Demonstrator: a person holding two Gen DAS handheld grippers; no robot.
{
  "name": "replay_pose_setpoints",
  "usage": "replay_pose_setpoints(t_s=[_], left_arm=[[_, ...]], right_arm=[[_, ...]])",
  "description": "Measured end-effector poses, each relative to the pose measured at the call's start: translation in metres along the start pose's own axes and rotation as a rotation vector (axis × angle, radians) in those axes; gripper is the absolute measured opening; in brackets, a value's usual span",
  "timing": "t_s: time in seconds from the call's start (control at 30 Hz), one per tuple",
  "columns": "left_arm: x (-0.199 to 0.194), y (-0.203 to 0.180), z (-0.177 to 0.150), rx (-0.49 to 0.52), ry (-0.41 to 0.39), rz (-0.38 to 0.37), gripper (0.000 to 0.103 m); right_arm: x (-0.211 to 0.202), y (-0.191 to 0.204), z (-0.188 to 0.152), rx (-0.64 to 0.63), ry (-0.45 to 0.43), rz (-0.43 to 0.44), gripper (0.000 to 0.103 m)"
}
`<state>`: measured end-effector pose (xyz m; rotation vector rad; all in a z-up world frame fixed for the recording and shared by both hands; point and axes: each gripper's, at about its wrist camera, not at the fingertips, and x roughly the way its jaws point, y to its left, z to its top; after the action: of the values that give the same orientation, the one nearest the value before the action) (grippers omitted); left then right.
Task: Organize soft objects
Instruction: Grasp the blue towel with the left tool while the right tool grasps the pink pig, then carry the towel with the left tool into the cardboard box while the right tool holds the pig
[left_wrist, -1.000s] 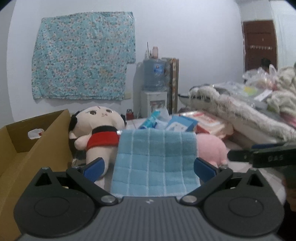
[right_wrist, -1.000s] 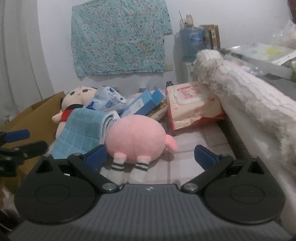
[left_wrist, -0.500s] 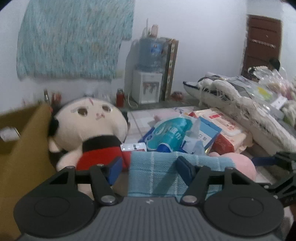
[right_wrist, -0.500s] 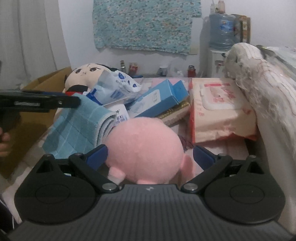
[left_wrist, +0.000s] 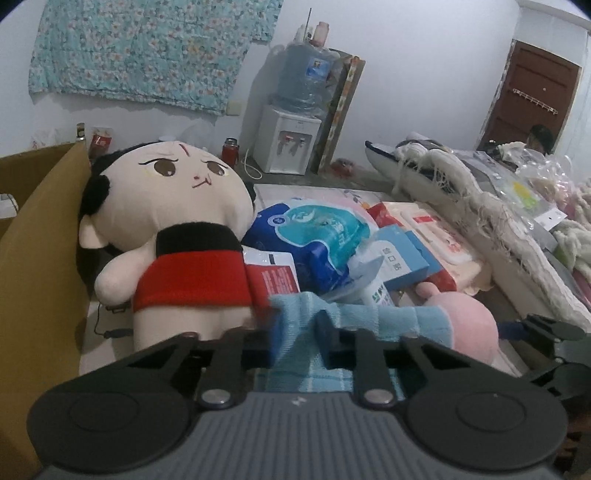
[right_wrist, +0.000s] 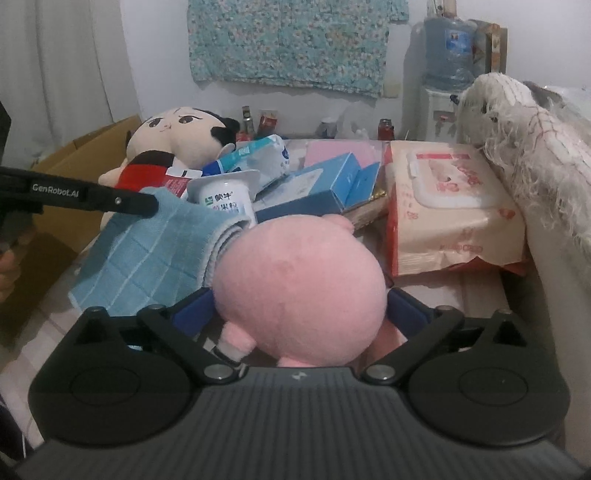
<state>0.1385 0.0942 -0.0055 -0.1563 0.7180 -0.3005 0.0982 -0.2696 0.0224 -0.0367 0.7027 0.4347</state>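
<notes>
Blue checked towel (left_wrist: 295, 325) pinched in the left claw (left_wrist: 297, 332).
The towel lies against the pink plush (right_wrist: 299, 291), which sits between the right claw's (right_wrist: 299, 314) spread fingers, near a red-shirted doll (left_wrist: 173, 229).

Dim, flat indoor light, cool bluish cast. No glare, no hard highlights. Soft shadows under floral cloth (right_wrist: 291, 40) on wall and beside water dispenser (left_wrist: 291, 142). Strong fisheye bend at edges, black vignette in corners of left wrist view. Grainy, low contrast throughout. Slight smear on blue towel (left_wrist: 354, 317) close to lens; pink plush (right_wrist: 299, 291) soft, near-field out of focus. Background reasonably sharp.
</notes>
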Motion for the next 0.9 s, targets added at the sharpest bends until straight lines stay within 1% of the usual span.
replay_pose_setpoints(t_s=[0.03,0.1,0.17,0.27,0.37,0.53,0.6,0.67,0.73,0.8,0.9], left_arm=[[-0.002,0.0,-0.001,0.0,-0.003,0.004,0.011],[-0.005,-0.004,-0.001,0.003,-0.007,0.005,0.009],[-0.011,-0.009,-0.002,0.015,-0.016,0.009,0.009],[-0.026,-0.024,-0.002,0.053,-0.05,0.019,0.009],[-0.049,-0.043,-0.001,0.091,-0.11,0.041,0.008],[-0.089,-0.071,0.013,0.144,-0.191,0.035,0.008],[-0.106,-0.081,0.02,0.169,-0.242,0.058,0.008],[-0.125,-0.085,0.028,0.157,-0.297,0.086,0.008],[-0.148,-0.083,0.037,0.141,-0.336,0.098,0.008],[-0.17,-0.081,0.045,0.134,-0.371,0.128,0.008],[-0.209,-0.071,0.056,0.134,-0.419,0.186,0.008]], right_arm=[[-0.001,-0.001,-0.001,0.019,-0.005,-0.002,0.091],[-0.004,-0.005,-0.002,0.062,-0.011,0.0,0.084],[-0.008,-0.01,-0.004,0.108,-0.017,-0.004,0.082],[-0.019,-0.014,-0.009,0.171,-0.038,-0.017,0.081],[-0.04,-0.017,-0.015,0.207,-0.102,-0.004,0.08],[-0.078,-0.013,-0.011,0.231,-0.17,0.021,0.081],[-0.094,-0.009,-0.004,0.23,-0.196,0.05,0.082],[-0.111,-0.002,0.005,0.233,-0.227,0.091,0.082],[-0.125,0.009,0.015,0.212,-0.261,0.124,0.082],[-0.135,0.021,0.026,0.197,-0.294,0.166,0.082],[-0.141,0.044,0.053,0.167,-0.33,0.262,0.082]])
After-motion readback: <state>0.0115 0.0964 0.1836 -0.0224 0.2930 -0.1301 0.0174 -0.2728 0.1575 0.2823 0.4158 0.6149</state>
